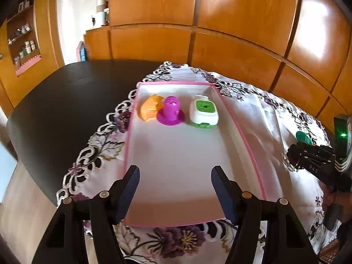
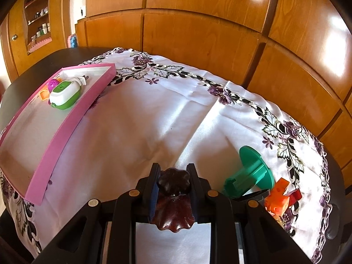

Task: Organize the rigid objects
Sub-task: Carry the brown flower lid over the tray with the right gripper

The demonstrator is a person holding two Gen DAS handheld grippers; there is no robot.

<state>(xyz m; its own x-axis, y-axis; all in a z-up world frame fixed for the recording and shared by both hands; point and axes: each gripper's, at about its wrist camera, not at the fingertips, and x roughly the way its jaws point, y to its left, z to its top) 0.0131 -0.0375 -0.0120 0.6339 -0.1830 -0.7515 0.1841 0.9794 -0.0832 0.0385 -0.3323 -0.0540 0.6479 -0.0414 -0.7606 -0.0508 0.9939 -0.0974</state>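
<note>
- Left gripper (image 1: 175,194): nearest the lens, matte black arms with ribbed blue pads (image 1: 128,194), jaws apart with nothing between them, hanging over the near end of the tray.
- Table (image 1: 55,101): dark and smooth, under a glossy white cloth (image 2: 154,118) with purple flower embroidery and cut-out lace edging.
- Tray (image 1: 246,140): long, shallow, pink-rimmed, pale inside; at its far end stand an orange ridged toy (image 1: 149,110), a magenta flanged peg (image 1: 170,112) and a white-and-green rounded box (image 1: 203,114).
- Right gripper (image 2: 173,183): clamped on a glossy dark-brown scalloped piece (image 2: 173,198).
- Green flanged spool (image 2: 253,171): lies on its side beside an orange holed block (image 2: 278,195).
- Writing: only "DAS" shows, on a black part (image 1: 314,169).
</note>
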